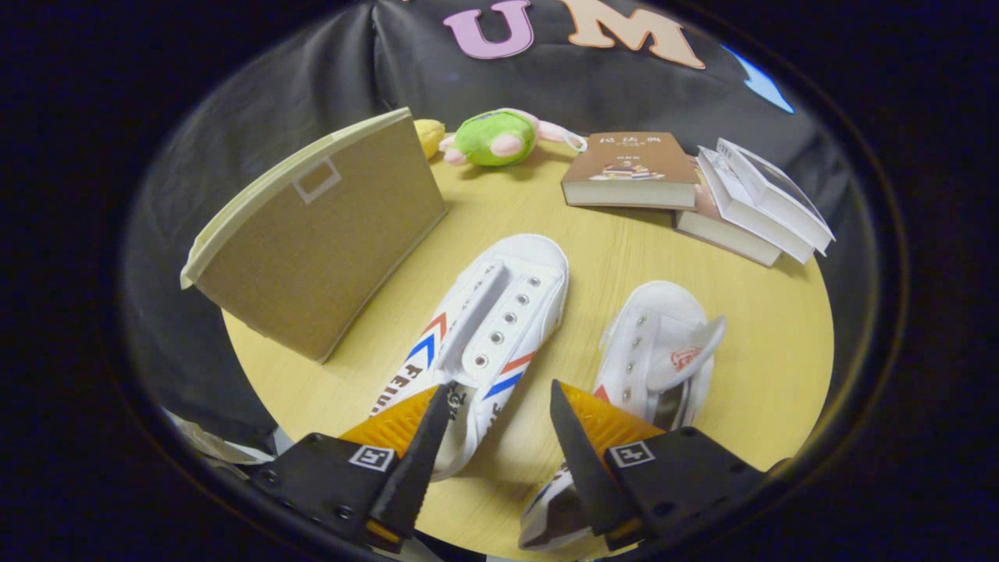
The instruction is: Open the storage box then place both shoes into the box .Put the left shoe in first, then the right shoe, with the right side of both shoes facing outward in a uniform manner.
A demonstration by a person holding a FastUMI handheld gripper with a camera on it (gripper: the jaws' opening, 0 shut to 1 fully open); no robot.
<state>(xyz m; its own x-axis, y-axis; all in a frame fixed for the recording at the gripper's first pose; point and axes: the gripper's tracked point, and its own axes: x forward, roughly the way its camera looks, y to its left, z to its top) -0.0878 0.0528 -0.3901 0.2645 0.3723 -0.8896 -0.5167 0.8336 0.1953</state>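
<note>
Two white lace-less canvas shoes lie on the round wooden table [765,351], toes pointing away from me. The left shoe [492,328], with red and blue chevrons on its sides, reaches back between my fingers and under the left one. The right shoe [659,351], its tongue flopped over to the right, lies partly under my right finger. The tan storage box [320,234] with a cream lid stands closed at the table's left, beyond the left finger. My gripper [499,410] hovers open above the shoes' heels and holds nothing.
A green and pink plush toy [495,136] and a small yellow object [429,134] sit at the table's far edge behind the box. A brown book [628,168] and a stack of books [753,207] lie at the far right.
</note>
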